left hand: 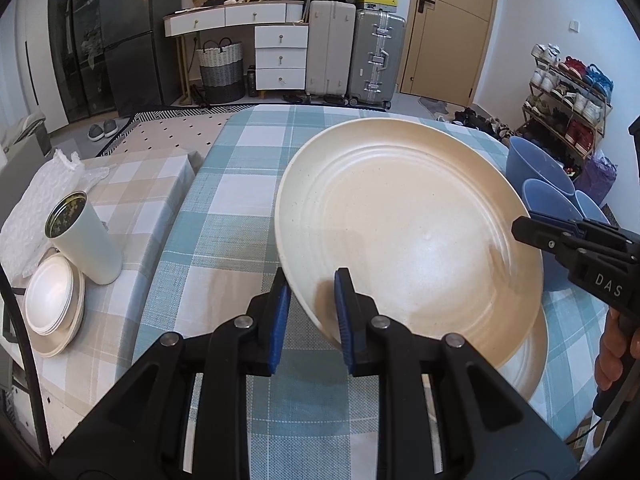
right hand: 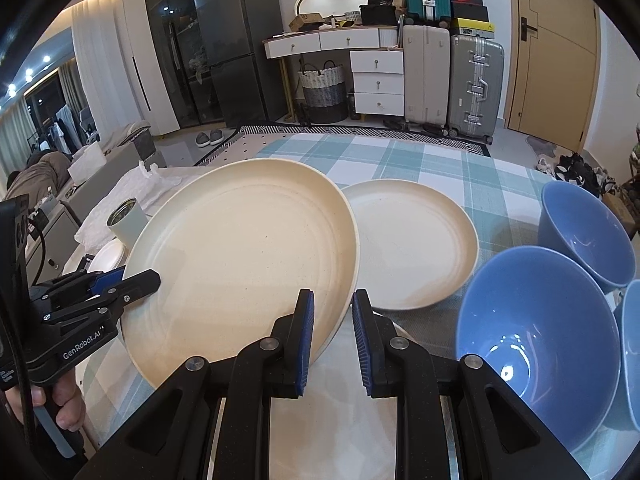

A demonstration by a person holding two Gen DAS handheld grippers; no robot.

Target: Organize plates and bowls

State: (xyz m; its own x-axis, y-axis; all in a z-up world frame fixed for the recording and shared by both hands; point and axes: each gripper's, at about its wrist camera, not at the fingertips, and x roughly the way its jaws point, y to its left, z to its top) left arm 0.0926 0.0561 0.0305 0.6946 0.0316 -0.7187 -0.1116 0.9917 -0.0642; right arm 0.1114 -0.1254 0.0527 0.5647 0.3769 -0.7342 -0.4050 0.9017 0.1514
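**A:** Cream-coloured big plate (left hand: 404, 236) is getting held up off the table (left hand: 224, 216), tilted, one edge sitting higher than the other. Left gripper (left hand: 313, 316) is pinching its near rim, right gripper (right hand: 333, 344) is clamping the opposite rim, both nearly closed on it.

**B:** What's being hidden, though?

**A:** Second cream plate (right hand: 412, 240) is lying flat under it, half covered in the left wrist view. Blue bowls (right hand: 536, 340) are sitting to the right, one cut off by the frame. White canister (left hand: 86, 236) is leaning over a stack of white dishes (left hand: 52, 300), contents too murky to read.

**B:** Any writing?

**A:** "DAS" is showing on one gripper body, "GenRobot.AI" on the other.
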